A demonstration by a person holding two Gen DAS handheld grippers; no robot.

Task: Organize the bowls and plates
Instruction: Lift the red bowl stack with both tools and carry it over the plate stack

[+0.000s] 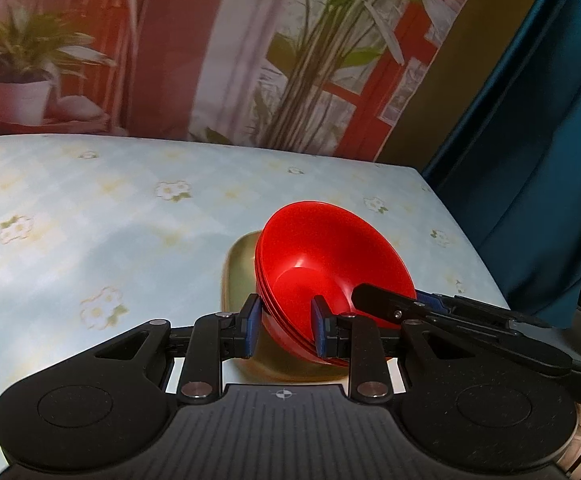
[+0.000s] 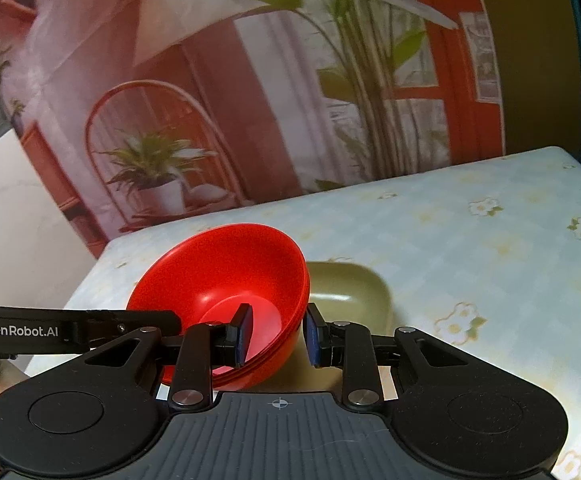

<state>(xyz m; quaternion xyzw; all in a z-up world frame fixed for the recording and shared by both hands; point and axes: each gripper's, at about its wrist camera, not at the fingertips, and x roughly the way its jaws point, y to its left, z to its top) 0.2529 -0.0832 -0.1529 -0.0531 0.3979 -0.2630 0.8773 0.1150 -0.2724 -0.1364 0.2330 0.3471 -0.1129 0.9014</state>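
A stack of red bowls (image 1: 326,264) is tilted above an olive-green square plate (image 1: 240,268) on the table. My left gripper (image 1: 286,330) is shut on the stack's left rim, one blue pad inside and one outside. My right gripper (image 2: 276,334) is shut on the opposite rim of the same red bowls (image 2: 226,280), and it reaches in from the right in the left wrist view (image 1: 394,304). The green plate (image 2: 350,292) lies behind and under the stack. The left gripper's arm (image 2: 74,330) enters from the left in the right wrist view.
The table (image 1: 90,220) has a pale blue floral cloth. A printed backdrop with plants (image 1: 170,60) stands along its far edge. A teal curtain (image 1: 530,120) hangs past the table's right edge. A white wall (image 2: 10,220) lies beyond the left edge.
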